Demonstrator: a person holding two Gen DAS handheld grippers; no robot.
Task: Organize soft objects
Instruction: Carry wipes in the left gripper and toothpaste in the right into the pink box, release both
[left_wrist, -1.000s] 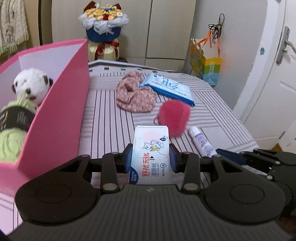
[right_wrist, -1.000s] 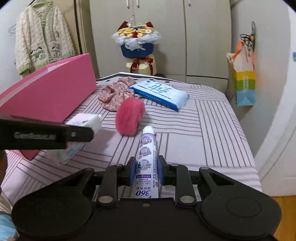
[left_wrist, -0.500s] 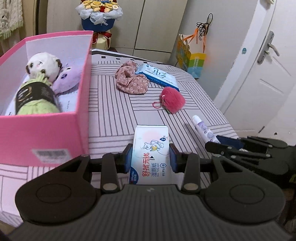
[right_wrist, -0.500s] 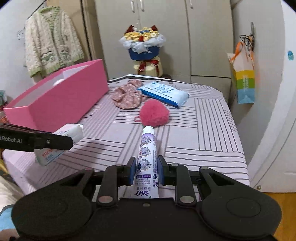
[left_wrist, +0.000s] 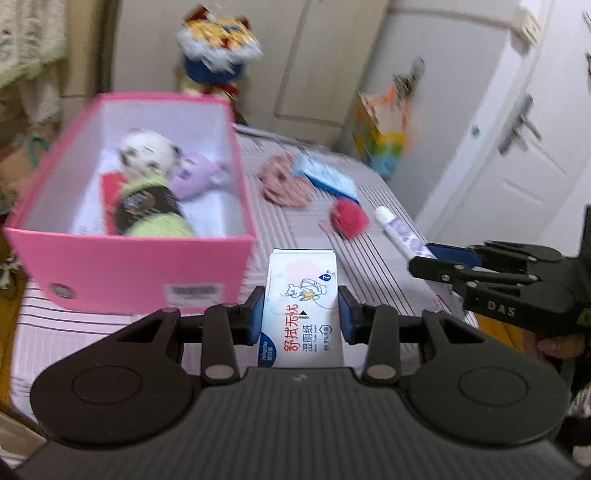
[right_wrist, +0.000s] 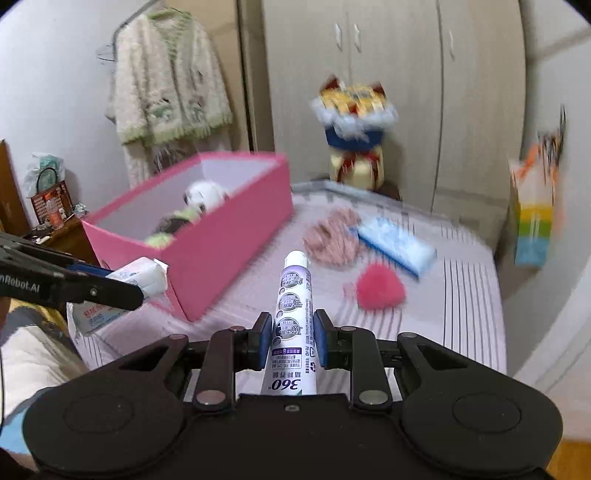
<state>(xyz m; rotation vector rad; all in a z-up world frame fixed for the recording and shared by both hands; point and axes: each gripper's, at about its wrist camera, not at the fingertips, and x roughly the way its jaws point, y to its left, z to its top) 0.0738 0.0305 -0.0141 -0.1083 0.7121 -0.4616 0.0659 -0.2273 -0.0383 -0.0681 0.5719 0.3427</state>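
Observation:
My left gripper (left_wrist: 301, 319) is shut on a white wet-wipes pack (left_wrist: 303, 306), held above the near edge of the striped bed. My right gripper (right_wrist: 289, 339) is shut on a purple-and-white toothpaste tube (right_wrist: 293, 317), raised over the bed. The pink box (left_wrist: 133, 266) stands at the left and holds a panda plush (left_wrist: 147, 151), a purple plush (left_wrist: 192, 177) and green yarn (left_wrist: 155, 218). On the bed lie a pink floral cloth (right_wrist: 332, 240), a blue wipes pack (right_wrist: 397, 245) and a red pompom (right_wrist: 380, 290).
The right gripper with the tube shows in the left wrist view (left_wrist: 436, 260). A flower bouquet (right_wrist: 352, 125) stands behind the bed by the wardrobe. A colourful paper bag (right_wrist: 533, 221) hangs at the right. A white door (left_wrist: 528, 140) is right of the bed.
Both grippers have pulled back and risen with their loads. The box interior now shows more from above. The views are blurred by motion.

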